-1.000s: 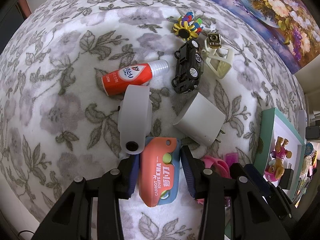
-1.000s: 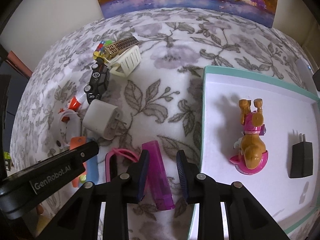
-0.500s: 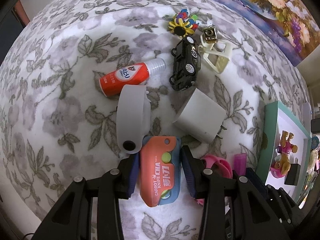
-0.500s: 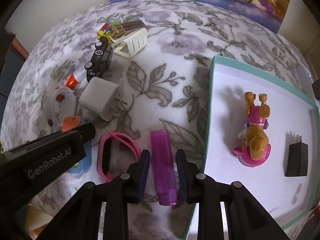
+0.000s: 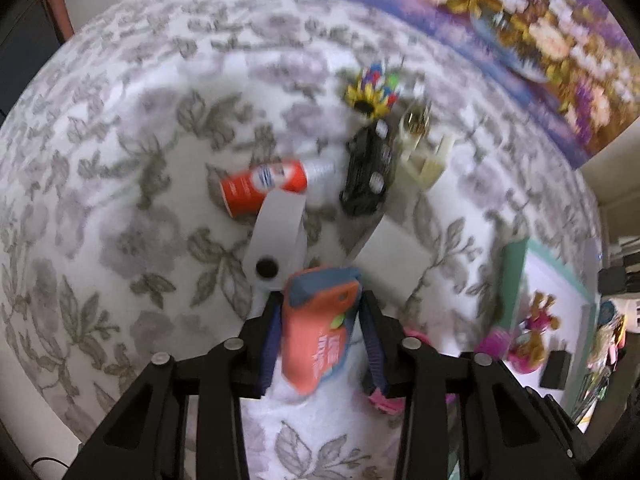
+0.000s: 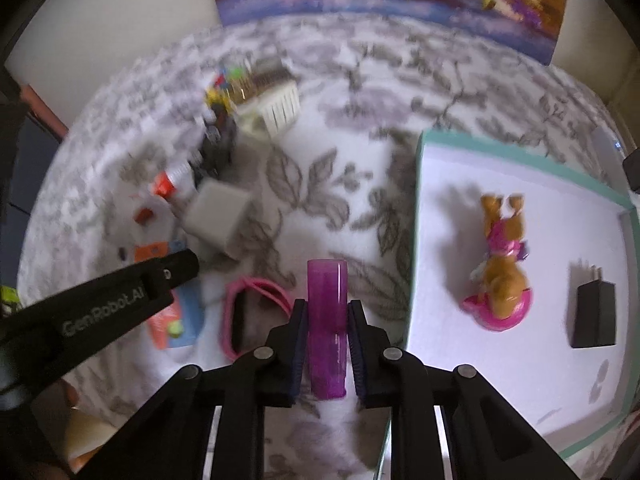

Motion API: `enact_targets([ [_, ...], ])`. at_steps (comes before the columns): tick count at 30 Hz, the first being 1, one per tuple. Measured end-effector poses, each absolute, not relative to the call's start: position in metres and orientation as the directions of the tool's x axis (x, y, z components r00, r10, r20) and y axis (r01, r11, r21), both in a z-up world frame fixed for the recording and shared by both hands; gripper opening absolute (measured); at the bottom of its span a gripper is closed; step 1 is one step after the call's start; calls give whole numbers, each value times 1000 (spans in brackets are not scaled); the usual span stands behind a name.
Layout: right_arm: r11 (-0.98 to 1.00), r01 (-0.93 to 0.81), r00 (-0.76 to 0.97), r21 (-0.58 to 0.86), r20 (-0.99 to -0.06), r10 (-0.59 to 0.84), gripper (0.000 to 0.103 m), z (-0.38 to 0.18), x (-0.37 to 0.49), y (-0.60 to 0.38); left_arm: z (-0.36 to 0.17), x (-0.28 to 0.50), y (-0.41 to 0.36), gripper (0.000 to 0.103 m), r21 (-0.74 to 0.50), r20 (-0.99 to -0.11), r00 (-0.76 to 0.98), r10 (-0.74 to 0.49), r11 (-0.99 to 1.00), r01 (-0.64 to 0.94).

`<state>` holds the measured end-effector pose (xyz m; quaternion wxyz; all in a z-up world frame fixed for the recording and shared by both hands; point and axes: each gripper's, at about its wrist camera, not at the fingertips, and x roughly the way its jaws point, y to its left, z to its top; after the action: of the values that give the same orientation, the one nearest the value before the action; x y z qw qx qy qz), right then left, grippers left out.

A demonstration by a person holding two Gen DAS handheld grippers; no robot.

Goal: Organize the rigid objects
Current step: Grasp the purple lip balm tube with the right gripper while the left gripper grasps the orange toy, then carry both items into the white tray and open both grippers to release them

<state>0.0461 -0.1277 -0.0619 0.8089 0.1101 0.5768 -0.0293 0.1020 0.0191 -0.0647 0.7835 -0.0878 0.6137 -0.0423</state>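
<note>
My left gripper (image 5: 322,308) has its jaws closing on an orange and blue carrot knife (image 5: 320,340); both pads press its sides, and it hangs tilted above the flowered cloth. In the right wrist view, my right gripper (image 6: 327,312) is closing on a translucent purple stick-shaped case (image 6: 326,280), which its pads pinch and hold off the cloth. A white tray with a teal rim (image 6: 418,200) lies just right of it, with a pink and tan dog toy (image 6: 502,264) and a black charger (image 6: 592,316) inside.
On the cloth lie a white charger cube (image 5: 396,252), a white strap (image 5: 278,236), a red bottle (image 5: 260,188), a black toy car (image 5: 366,176), a cream basket (image 5: 424,160) and a sunflower toy (image 5: 370,96). A pink band (image 6: 236,320) lies left of the purple case.
Both grippers have closed onto their objects and risen. The carrot knife has tipped up off the cloth, and the purple case now sits pinched between the right pads.
</note>
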Motion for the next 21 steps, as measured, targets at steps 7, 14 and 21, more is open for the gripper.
enact_targets([
  [7, 961, 210, 422, 180, -903, 77, 16, -27, 36, -145, -34, 99, 20, 23, -202, -926, 332, -182, 979, -26],
  [14, 935, 261, 415, 239, -903, 115, 13, -32, 34, -164, -27, 98, 20, 23, -234, -912, 353, -210, 972, -25],
  [21, 912, 290, 443, 288, -886, 139, 12, -25, 26, -176, 2, 88, 9, 23, -282, -867, 420, -266, 959, 25],
])
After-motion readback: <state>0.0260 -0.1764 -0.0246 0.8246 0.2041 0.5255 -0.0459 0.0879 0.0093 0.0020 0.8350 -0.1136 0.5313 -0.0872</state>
